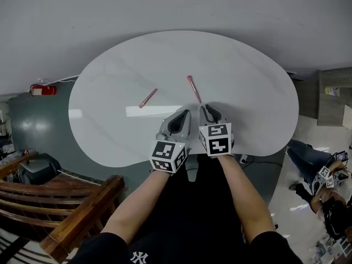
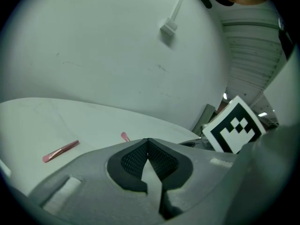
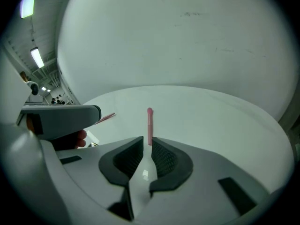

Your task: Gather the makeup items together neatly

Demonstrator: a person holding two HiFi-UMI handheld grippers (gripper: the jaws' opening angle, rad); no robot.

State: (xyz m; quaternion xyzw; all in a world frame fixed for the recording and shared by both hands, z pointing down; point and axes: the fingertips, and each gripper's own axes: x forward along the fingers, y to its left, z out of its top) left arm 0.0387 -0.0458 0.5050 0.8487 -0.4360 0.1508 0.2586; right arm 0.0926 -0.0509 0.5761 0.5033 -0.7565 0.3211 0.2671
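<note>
With the left gripper (image 2: 148,142) closed empty, a second pink stick (image 2: 61,151) well left of its jaws, and the right gripper (image 3: 146,146) narrowly parted at the pink makeup stick's (image 3: 149,125) near end, an off-centre closure may nudge that stick away uncaught.

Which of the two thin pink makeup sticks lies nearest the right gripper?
The right-hand thin pink makeup stick: its near end reaches the right gripper. The left-hand pink stick lies slanted, apart, on the white table.
</note>
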